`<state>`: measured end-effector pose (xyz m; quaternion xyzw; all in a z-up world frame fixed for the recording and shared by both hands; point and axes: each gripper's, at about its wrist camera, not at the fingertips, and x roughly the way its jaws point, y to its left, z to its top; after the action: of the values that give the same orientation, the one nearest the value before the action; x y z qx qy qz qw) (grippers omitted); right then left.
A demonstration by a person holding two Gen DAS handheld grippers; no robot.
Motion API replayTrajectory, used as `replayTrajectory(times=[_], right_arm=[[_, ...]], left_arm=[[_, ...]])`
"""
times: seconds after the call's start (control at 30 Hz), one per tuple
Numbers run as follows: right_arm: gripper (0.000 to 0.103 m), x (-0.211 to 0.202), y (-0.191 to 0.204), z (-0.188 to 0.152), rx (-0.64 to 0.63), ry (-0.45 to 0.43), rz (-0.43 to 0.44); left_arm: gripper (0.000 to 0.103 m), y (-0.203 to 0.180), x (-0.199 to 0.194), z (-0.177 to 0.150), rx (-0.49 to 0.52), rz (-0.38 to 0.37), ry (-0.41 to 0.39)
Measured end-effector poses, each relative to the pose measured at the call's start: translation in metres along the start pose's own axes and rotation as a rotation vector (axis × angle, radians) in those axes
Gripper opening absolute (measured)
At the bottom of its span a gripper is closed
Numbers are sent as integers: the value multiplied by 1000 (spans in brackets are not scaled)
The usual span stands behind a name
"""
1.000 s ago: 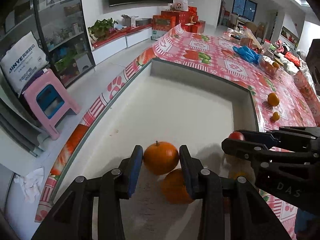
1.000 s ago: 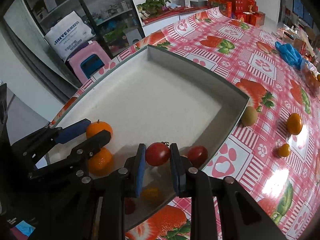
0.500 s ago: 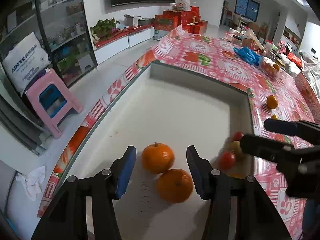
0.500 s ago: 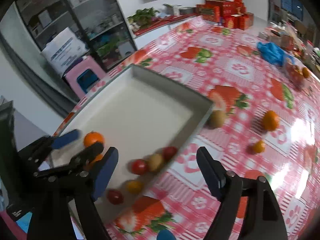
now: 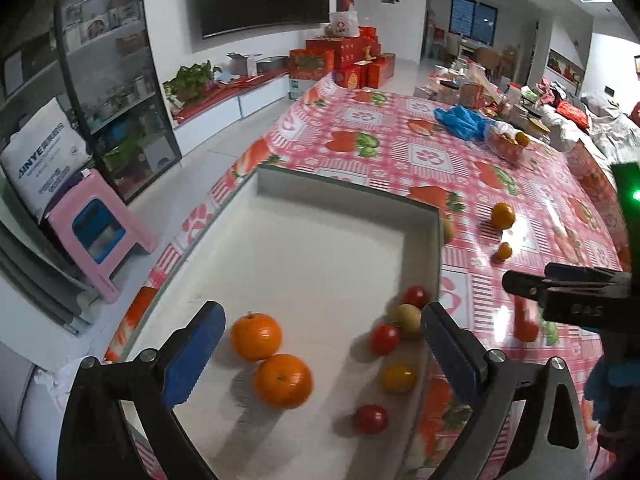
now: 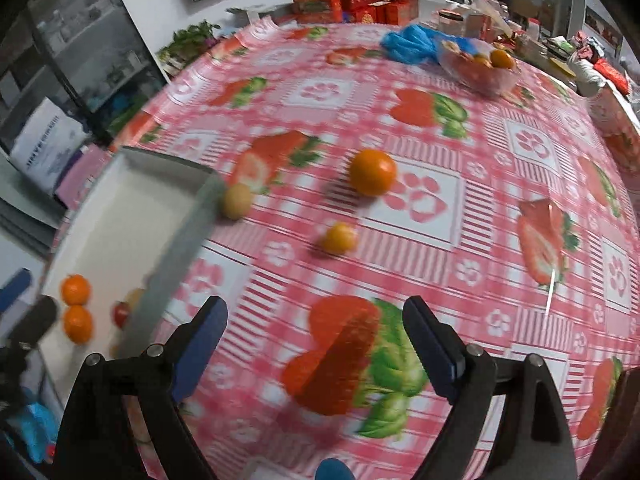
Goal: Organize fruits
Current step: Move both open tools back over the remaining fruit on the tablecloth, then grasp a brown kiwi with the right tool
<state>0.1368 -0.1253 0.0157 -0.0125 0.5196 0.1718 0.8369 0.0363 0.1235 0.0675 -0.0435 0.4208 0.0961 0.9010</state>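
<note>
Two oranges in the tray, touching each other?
Touching. In the left wrist view the far orange and near orange meet edge to edge with no tray floor visible between them.

Even indoor light, fisheye-bent edges, motion-blurred right view.

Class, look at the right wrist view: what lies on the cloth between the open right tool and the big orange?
One small orange fruit lies between the right tool and the big orange.
</note>
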Motion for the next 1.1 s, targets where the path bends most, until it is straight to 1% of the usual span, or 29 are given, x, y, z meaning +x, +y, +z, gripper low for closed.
replayTrajectory(times=[0.1,0.2,0.37,0.47,0.57,0.7,0.77,0.9,0.97,1.03,1.1], right_arm=[[91,8,-4,-3,-20,11,-26],[91,17,-7,-3,-25,22,-33],[92,23,2,5,-76,-6,-64],[92,21,15,11,-150,-44,-78],[92,22,32,19,-263,-87,-73],[92,34,47,25,-402,-100,-29],[89,39,52,28,-445,-108,-4],[80,45,56,35,-484,-115,87],[75,52,58,37,-516,-114,90],[73,56,57,38,-526,-119,127],[71,58,56,41,-542,-134,136]], left_arm=[[99,-8,-3,2,12,-5,0],[99,-14,-4,4,26,-5,0],[99,-17,-1,5,36,1,7],[99,-14,2,5,26,1,17],[99,-12,6,4,18,-3,27],[99,-9,10,2,22,1,39],[99,-8,13,1,18,2,48],[99,-4,18,-2,10,9,62],[99,-1,20,-4,3,13,71],[99,1,22,-5,-2,21,77],[99,4,23,-7,-9,31,86]])
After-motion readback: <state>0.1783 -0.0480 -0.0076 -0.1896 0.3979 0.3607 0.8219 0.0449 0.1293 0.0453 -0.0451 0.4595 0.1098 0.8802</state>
